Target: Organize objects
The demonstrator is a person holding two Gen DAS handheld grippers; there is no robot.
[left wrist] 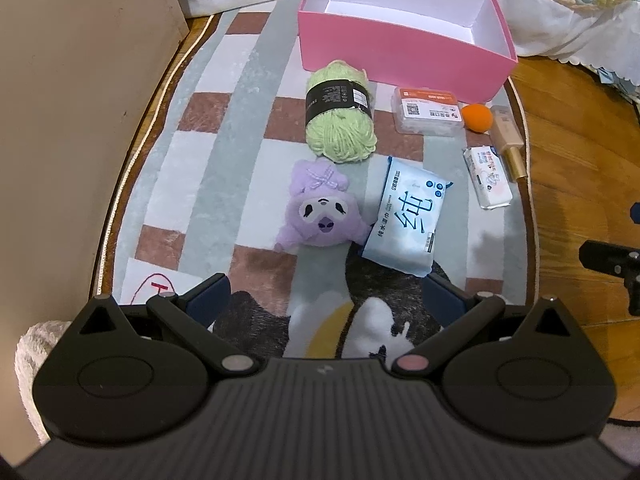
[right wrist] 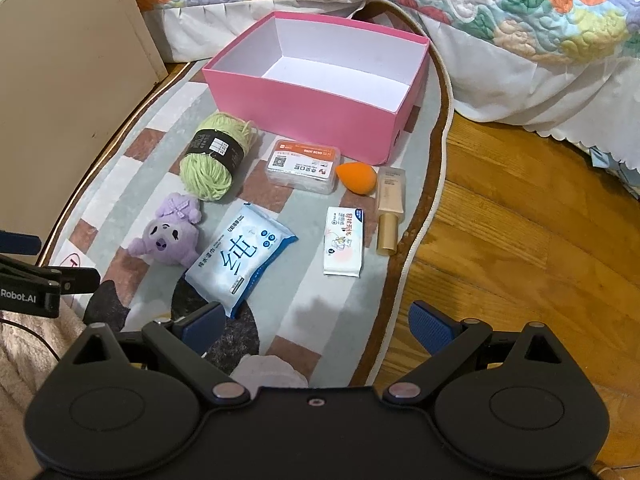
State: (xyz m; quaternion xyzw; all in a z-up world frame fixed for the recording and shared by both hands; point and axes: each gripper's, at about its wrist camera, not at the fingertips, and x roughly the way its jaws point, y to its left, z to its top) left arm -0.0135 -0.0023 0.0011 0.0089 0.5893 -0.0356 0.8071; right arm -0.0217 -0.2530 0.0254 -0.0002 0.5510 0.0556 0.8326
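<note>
Nearest the left gripper (left wrist: 326,292), whose fingers stand wide and hold nothing, lie the purple plush toy (left wrist: 320,212) and, just to its right, the blue wipes pack (left wrist: 408,220); the right gripper (right wrist: 316,320), equally wide and unladen, hovers at the near edge of the rug (right wrist: 352,292). The pink box (right wrist: 304,92) sits at the far end with nothing in it, and the green yarn (right wrist: 214,164), clear case (right wrist: 302,166), orange sponge (right wrist: 356,176), tube (right wrist: 390,208) and small tissue pack (right wrist: 344,240) lie between. The plush touches the wipes, so a careless grab could drag both, and the slick pack may slip.

- I'm in a home bedroom: a floral quilt (right wrist: 500,4) drapes a bed at the far right.
- A patterned rug (right wrist: 304,236) covers the wooden floor (right wrist: 520,240).
</note>
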